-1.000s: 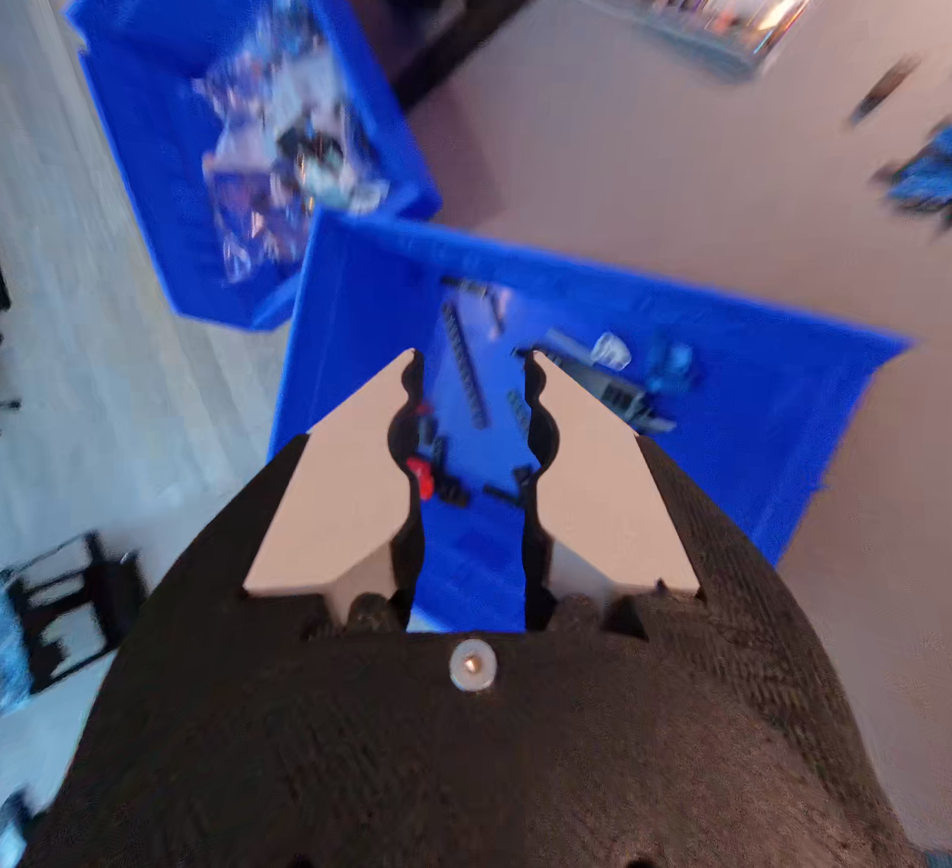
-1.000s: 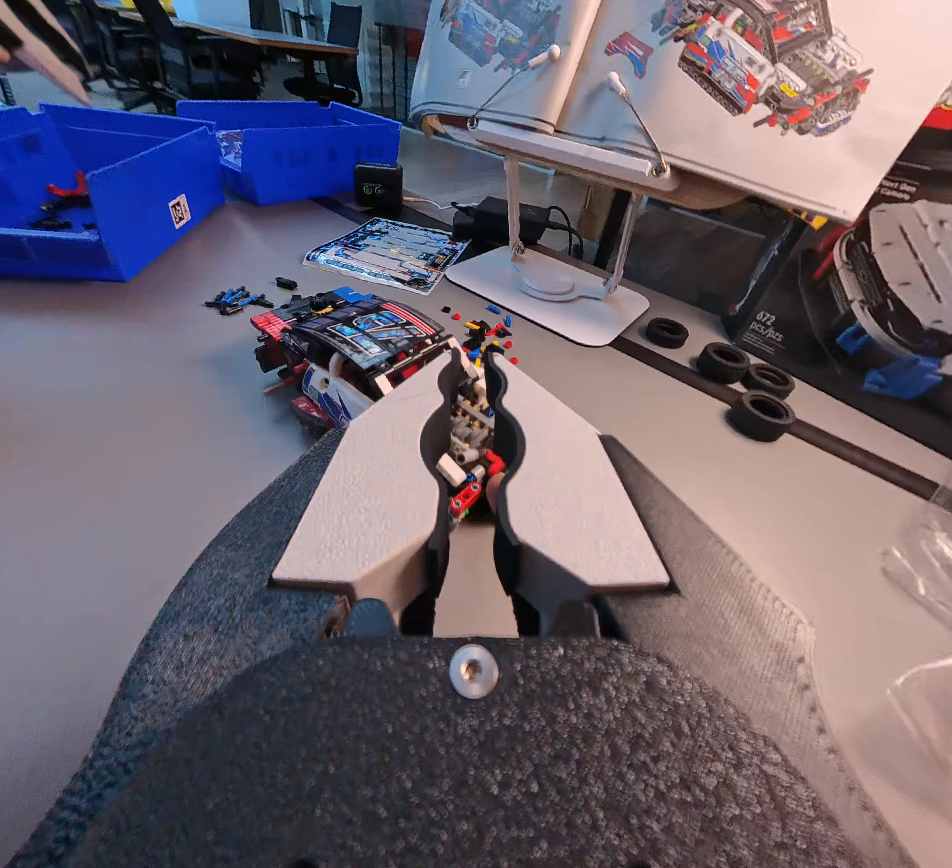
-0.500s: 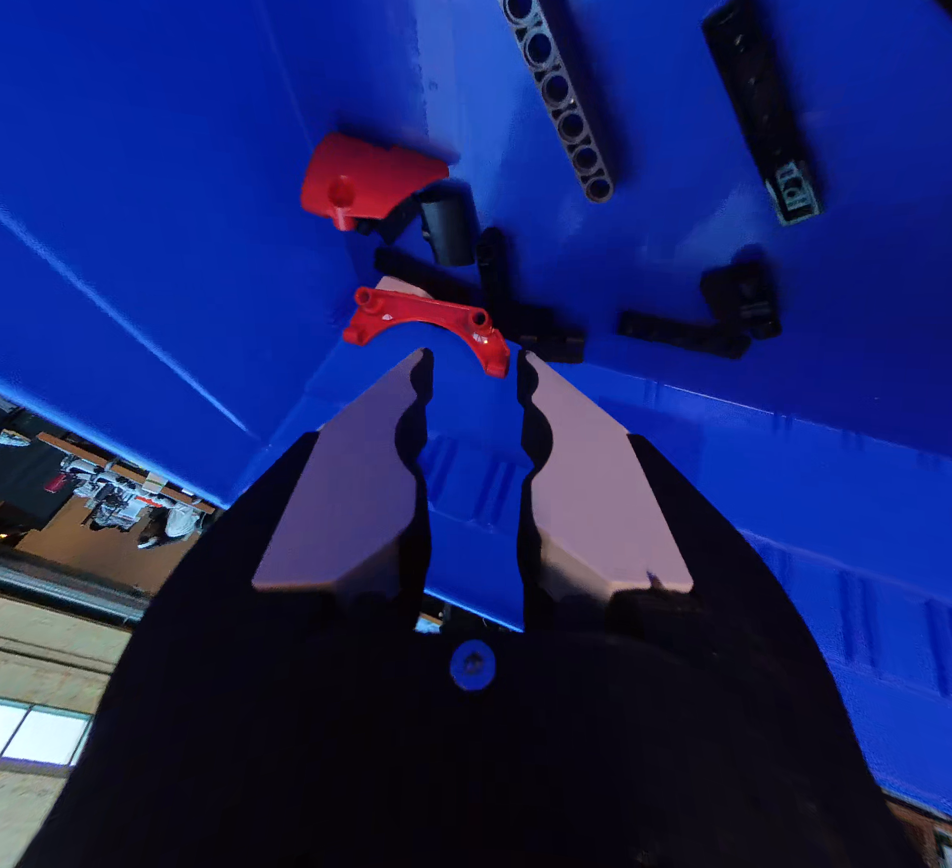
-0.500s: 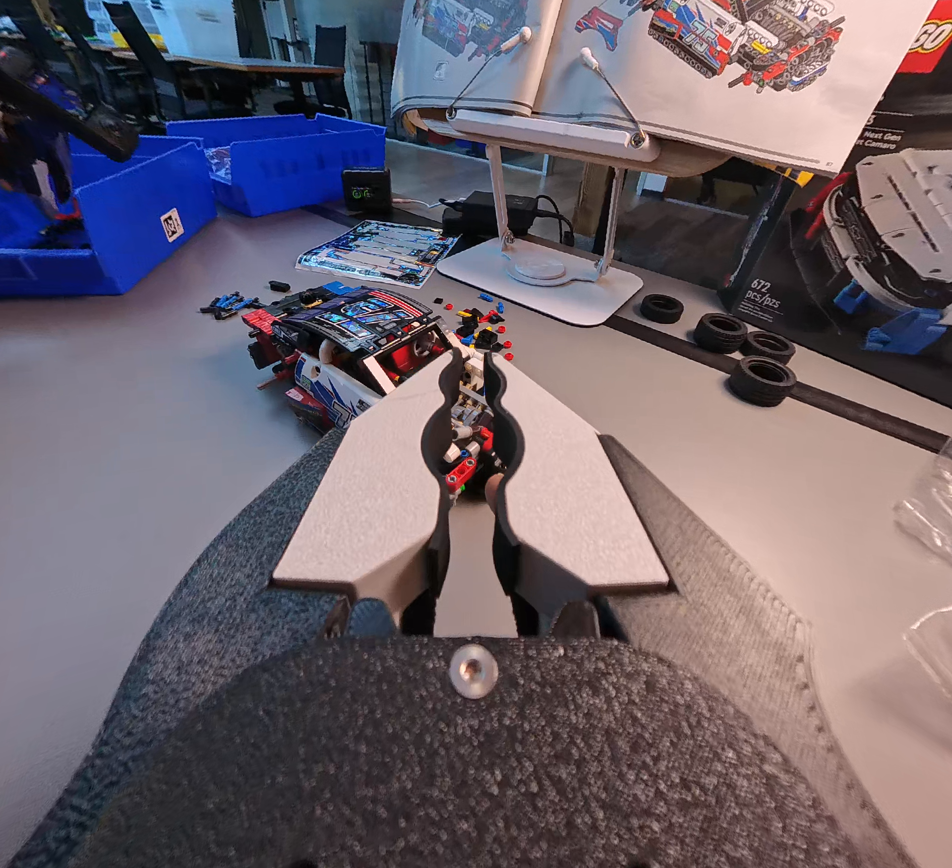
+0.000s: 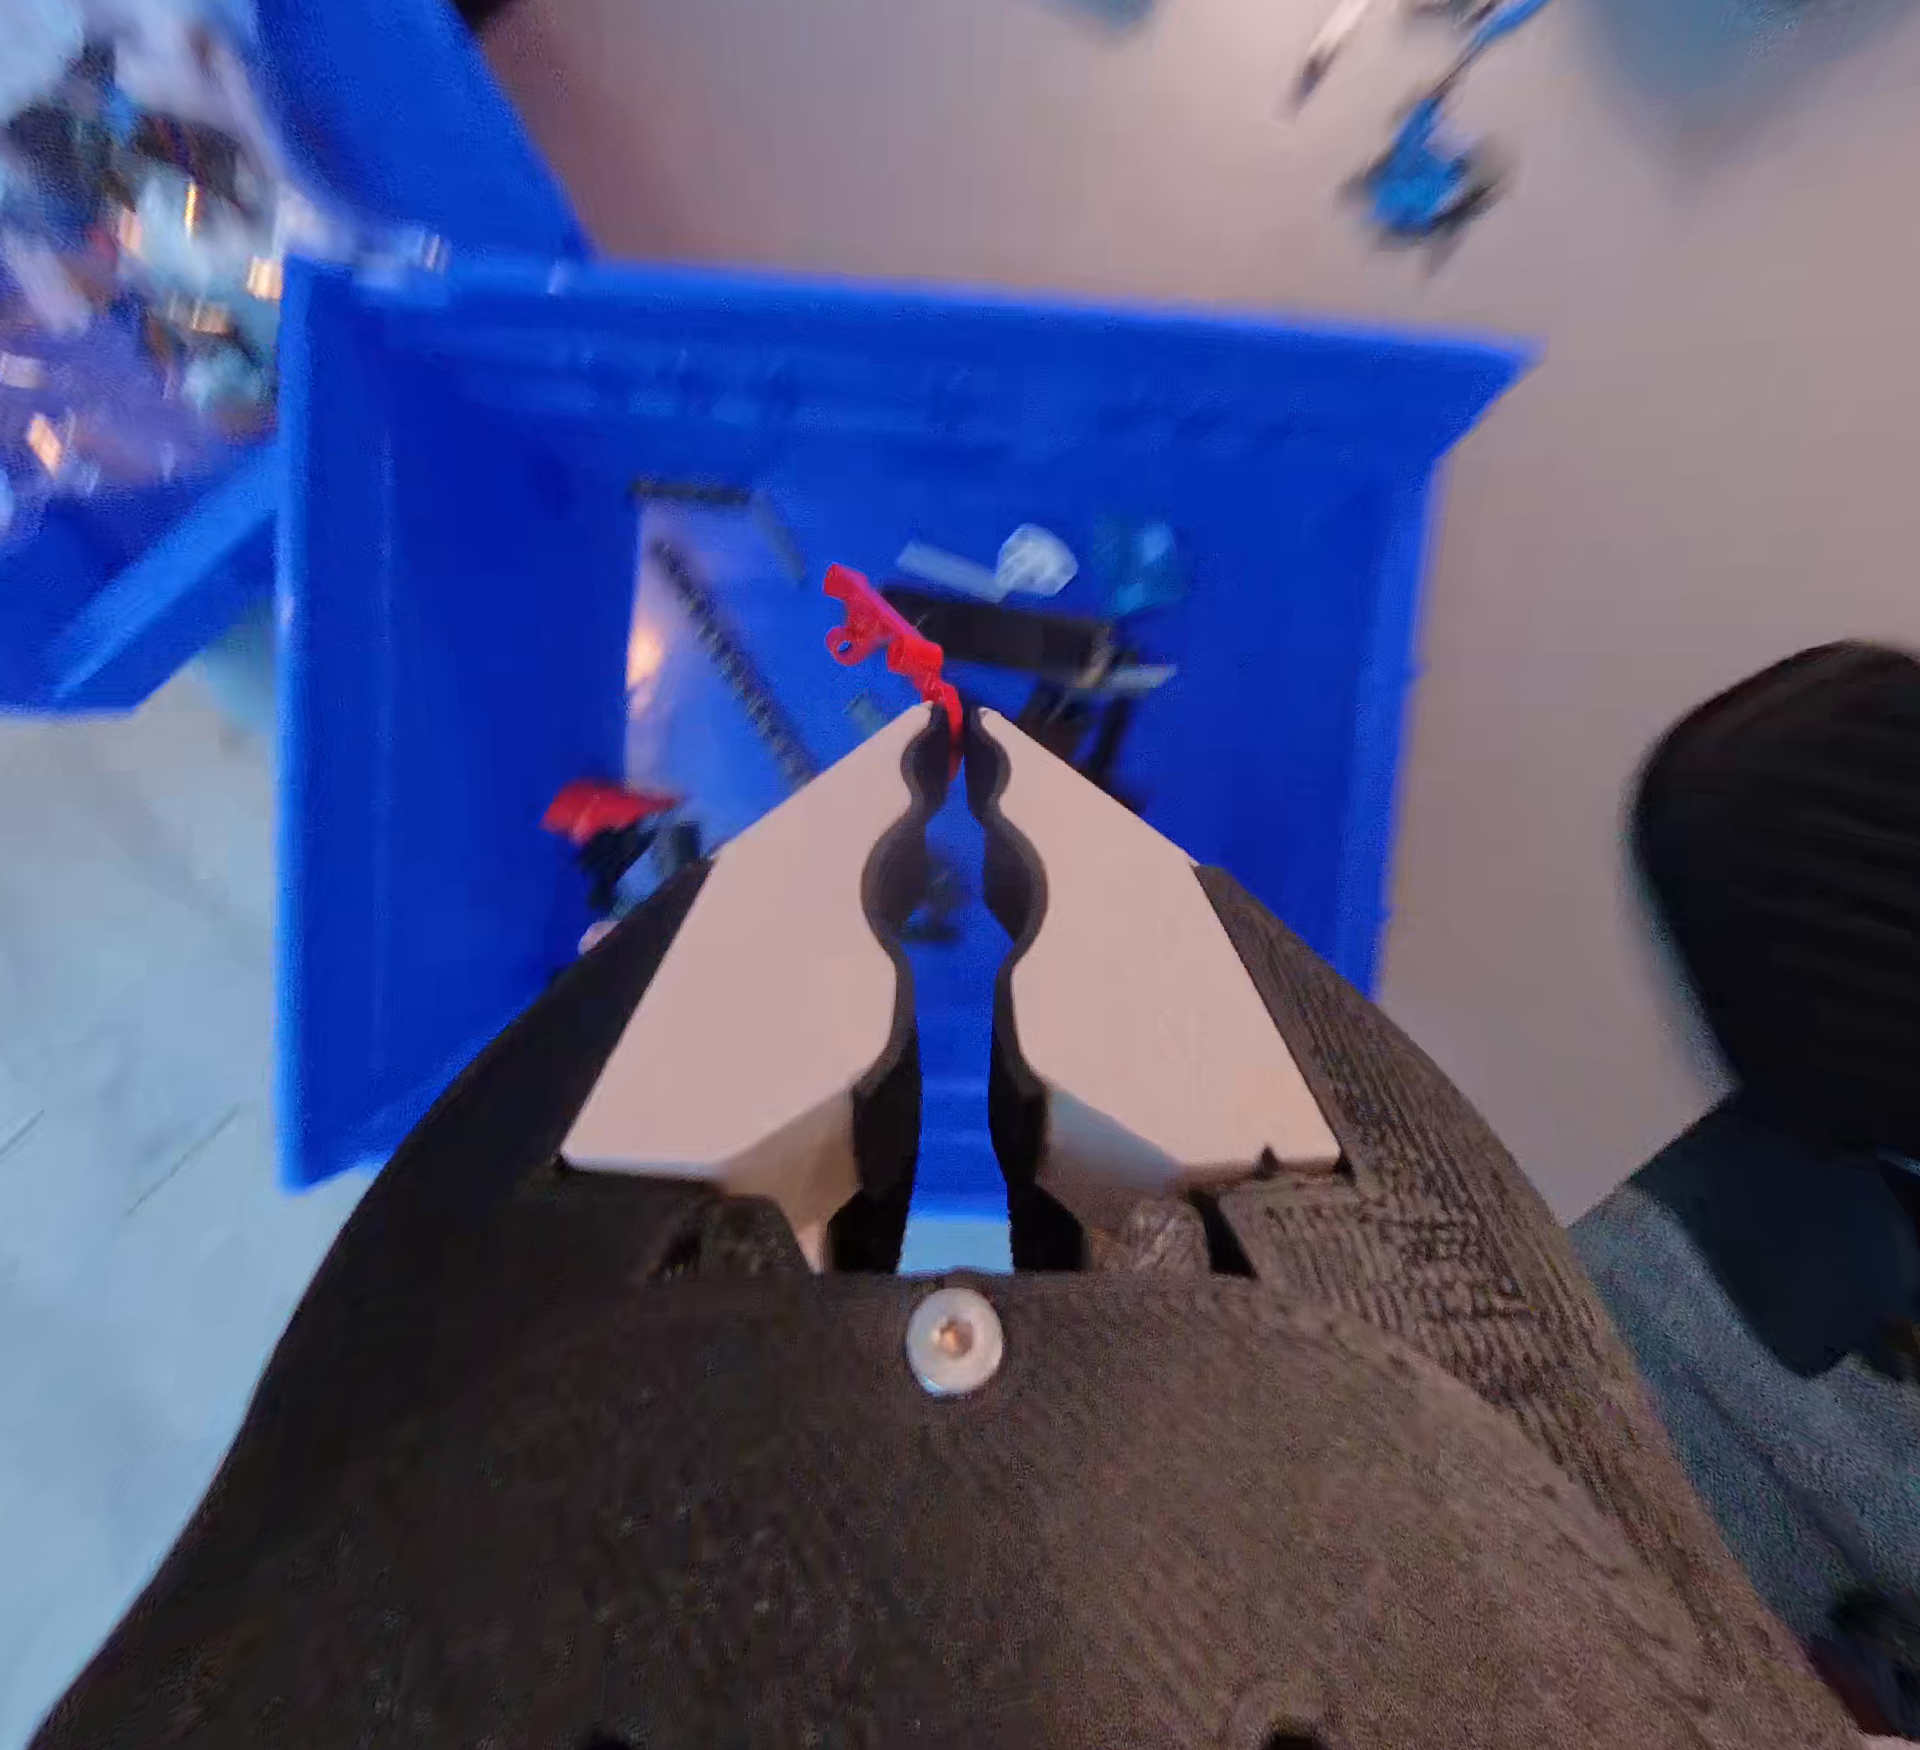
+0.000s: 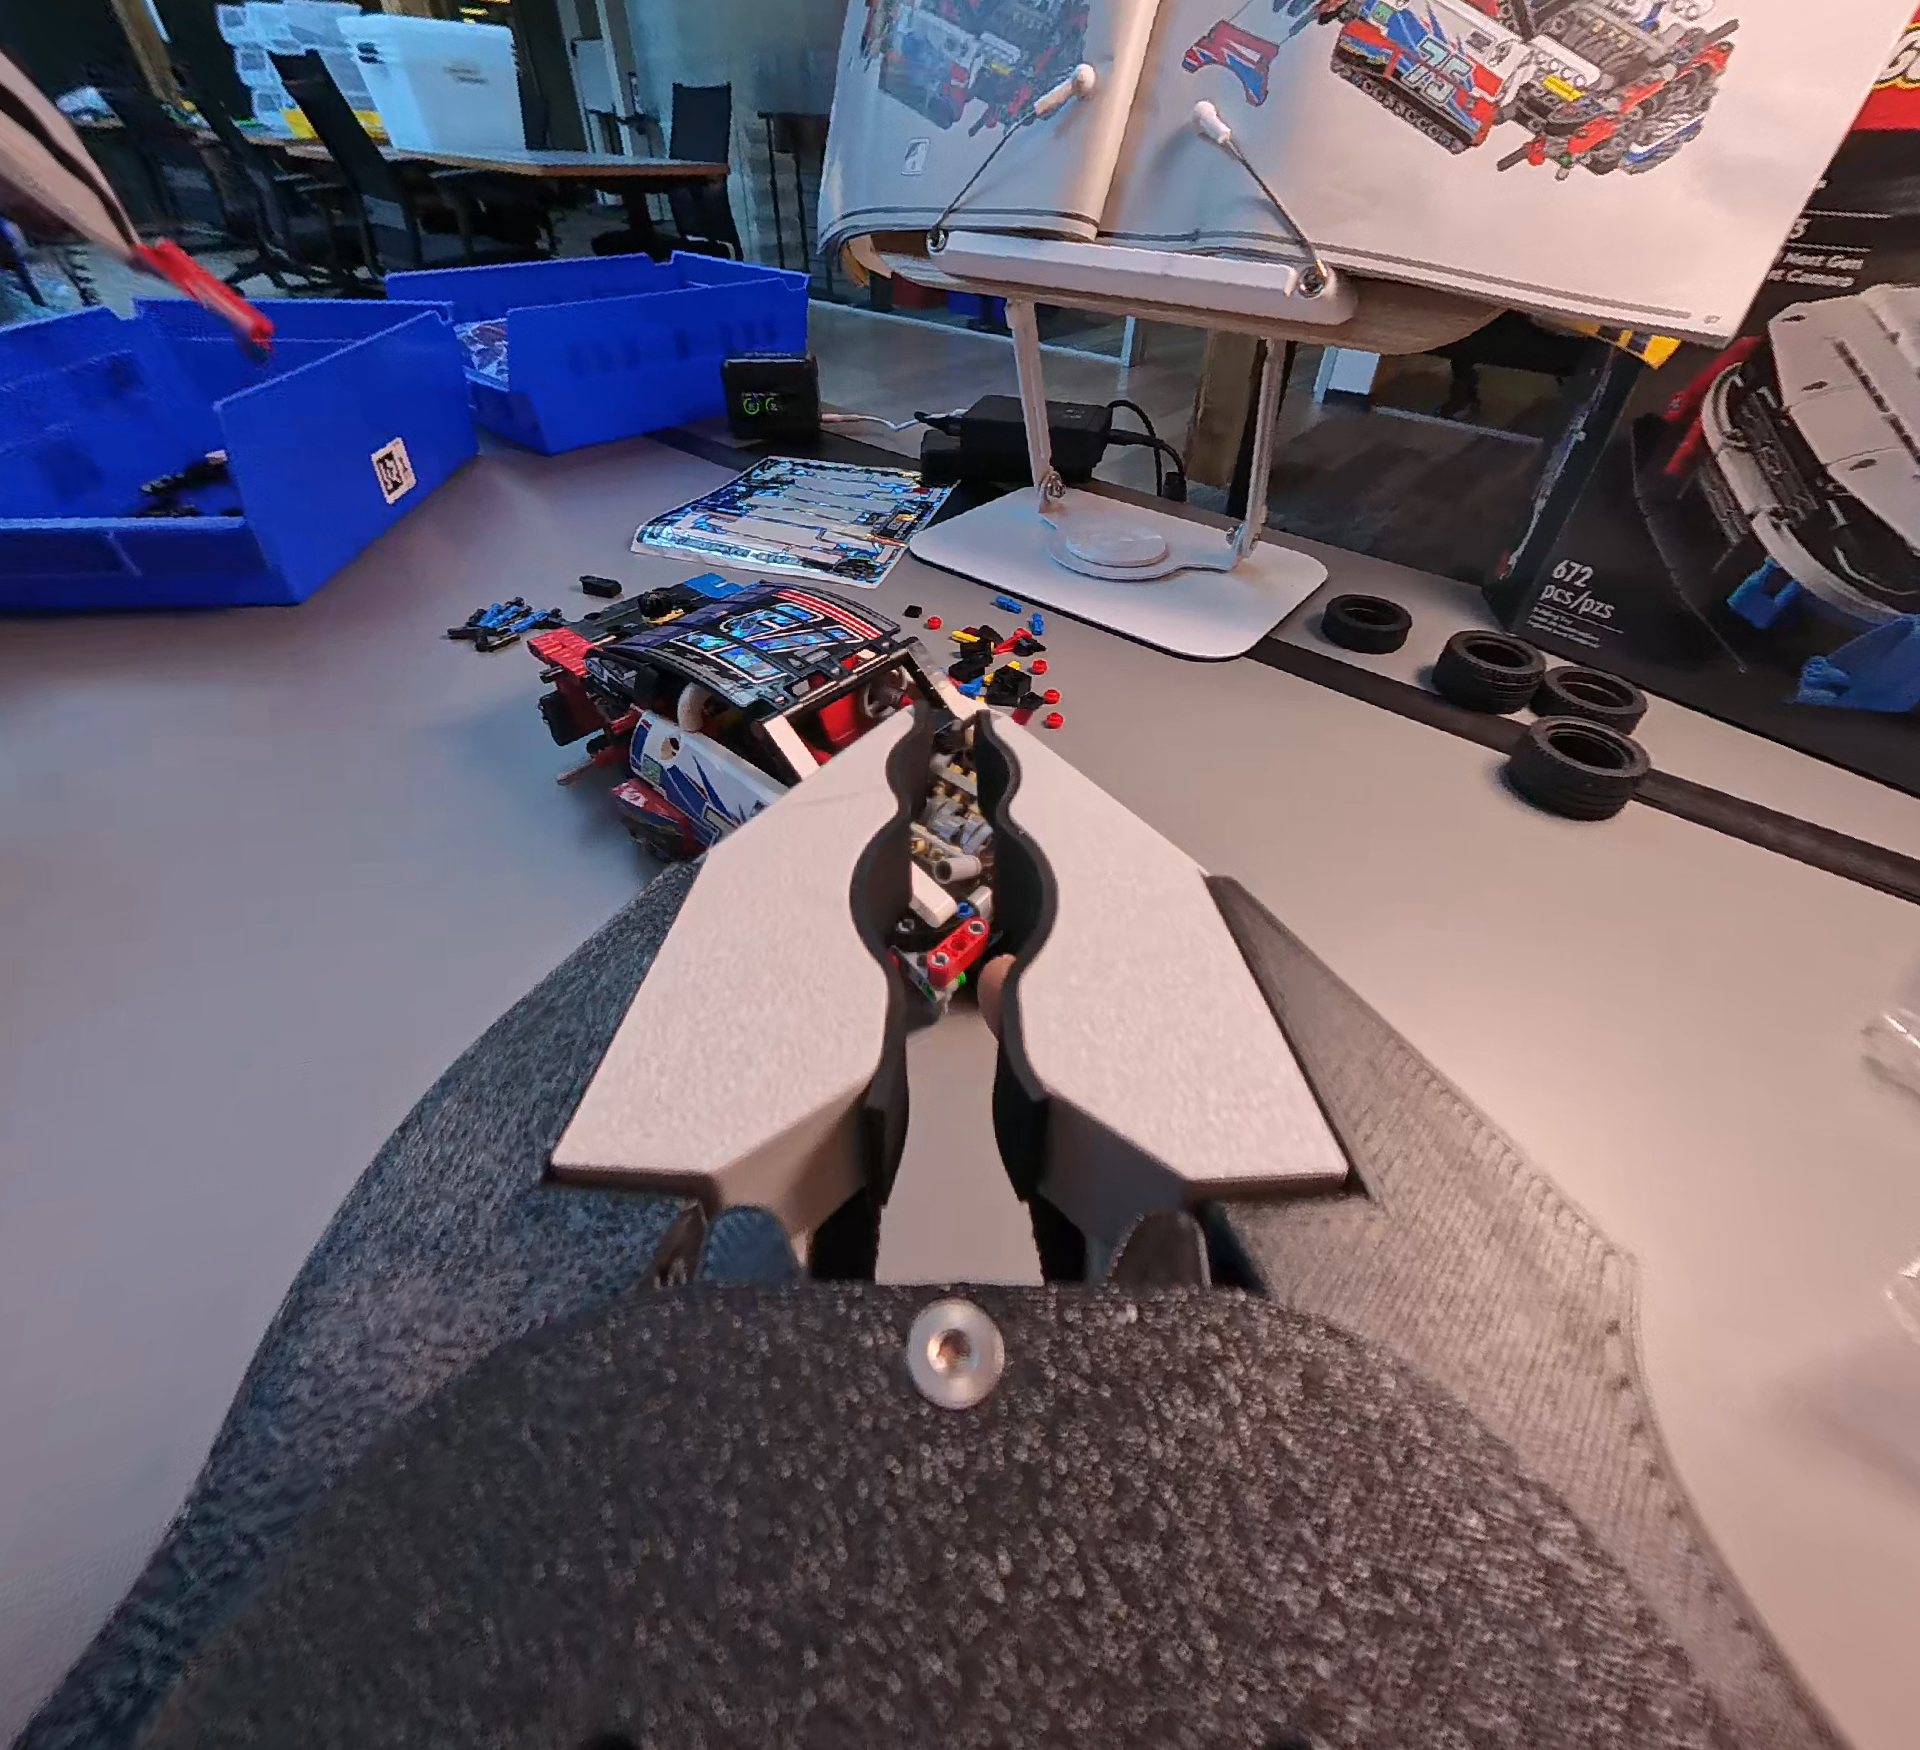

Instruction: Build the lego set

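Observation:
My left gripper (image 5: 948, 713) is shut on the end of a thin red arched lego piece (image 5: 883, 640) and holds it above the open blue bin (image 5: 935, 370). The right wrist view shows this piece (image 6: 208, 298) over the bin (image 6: 332, 453) at the far left. My right gripper (image 6: 945, 713) is nearly closed on the near end of the part-built lego car (image 6: 748, 661), which sits on the grey table. The car's inner parts show between the fingers. The bin's floor holds another red part (image 5: 597, 807), a long grey beam and several dark pieces.
A second blue bin (image 5: 364, 90) with bags stands behind the first. Beyond the car are loose small pieces (image 6: 997, 651), a sticker sheet (image 6: 790, 516), an instruction book on a white stand (image 6: 1455, 38), several black tyres (image 6: 1579, 755) and the set's box (image 6: 1766, 505). A dark blurred shape (image 5: 1787, 869) shows at the right.
My left gripper dipped into the bin while open, closed on the red arched piece and has risen out with it. My right gripper stays on the car.

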{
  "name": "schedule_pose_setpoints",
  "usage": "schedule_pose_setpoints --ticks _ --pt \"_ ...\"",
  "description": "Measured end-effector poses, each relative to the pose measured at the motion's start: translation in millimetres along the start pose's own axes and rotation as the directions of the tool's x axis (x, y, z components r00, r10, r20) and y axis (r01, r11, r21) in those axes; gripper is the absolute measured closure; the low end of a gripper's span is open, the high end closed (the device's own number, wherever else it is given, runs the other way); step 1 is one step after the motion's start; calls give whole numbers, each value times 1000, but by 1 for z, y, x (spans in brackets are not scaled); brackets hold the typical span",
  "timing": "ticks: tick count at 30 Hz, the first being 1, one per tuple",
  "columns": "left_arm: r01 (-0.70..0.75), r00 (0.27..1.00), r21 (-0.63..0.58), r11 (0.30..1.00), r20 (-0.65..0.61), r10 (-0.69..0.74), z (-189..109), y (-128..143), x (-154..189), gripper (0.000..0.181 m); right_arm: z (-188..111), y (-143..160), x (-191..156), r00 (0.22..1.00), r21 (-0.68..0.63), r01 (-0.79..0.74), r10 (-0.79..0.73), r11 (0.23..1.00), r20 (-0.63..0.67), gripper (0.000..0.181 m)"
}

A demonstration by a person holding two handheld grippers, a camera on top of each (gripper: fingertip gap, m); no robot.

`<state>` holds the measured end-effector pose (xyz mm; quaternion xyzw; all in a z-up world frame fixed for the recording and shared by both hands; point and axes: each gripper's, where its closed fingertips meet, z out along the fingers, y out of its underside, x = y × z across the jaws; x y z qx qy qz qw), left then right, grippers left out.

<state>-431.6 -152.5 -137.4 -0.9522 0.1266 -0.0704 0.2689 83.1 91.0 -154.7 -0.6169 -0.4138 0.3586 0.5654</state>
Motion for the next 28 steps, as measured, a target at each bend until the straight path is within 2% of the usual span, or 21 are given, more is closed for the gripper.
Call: schedule_pose_setpoints --ticks 1,4,6,9,12,14,17,19,21,23,25,26,28 --pt "-5 996 132 991 -83 16 -10 -21 23 181 1 0 -4 1000 -1 4 -4 1000 15 176" --pt "6 941 465 885 -301 152 -39 -73 99 181 4 -1 -20 998 -1 25 -25 1000 65 177" --pt "46 881 613 789 -397 257 -52 -98 149 181 5 -4 -33 994 9 36 -36 999 105 176" --pt "176 789 732 658 -505 350 -53 -128 210 181 6 -14 -57 983 39 62 -68 997 168 176" --pt "290 706 738 609 -595 384 -24 -149 263 181 4 -29 -83 966 87 121 -137 989 220 175" --pt "356 651 693 627 -665 366 9 -160 294 181 4 -40 -99 948 125 202 -226 971 223 173" --pt "448 543 539 713 -798 262 68 -171 333 181 5 -46 -112 882 156 420 -442 894 160 164" --pt "447 517 436 781 -839 172 113 -170 351 181 7 -37 -117 779 157 598 -616 786 116 159" --pt "414 504 382 826 -852 141 146 -161 368 181 12 -11 -122 673 117 717 -727 687 138 153" --pt "384 469 333 861 -874 129 162 -150 385 181 16 19 -130 648 83 732 -728 677 224 144" --pt "290 522 348 892 -839 157 177 -137 394 181 14 42 -144 640 69 717 -694 694 330 141" --pt "239 547 361 901 -817 182 182 -130 397 181 14 49 -148 633 61 715 -682 697 367 142" --pt "188 558 377 907 -801 217 184 -123 402 181 15 56 -151 626 48 715 -669 698 400 159"
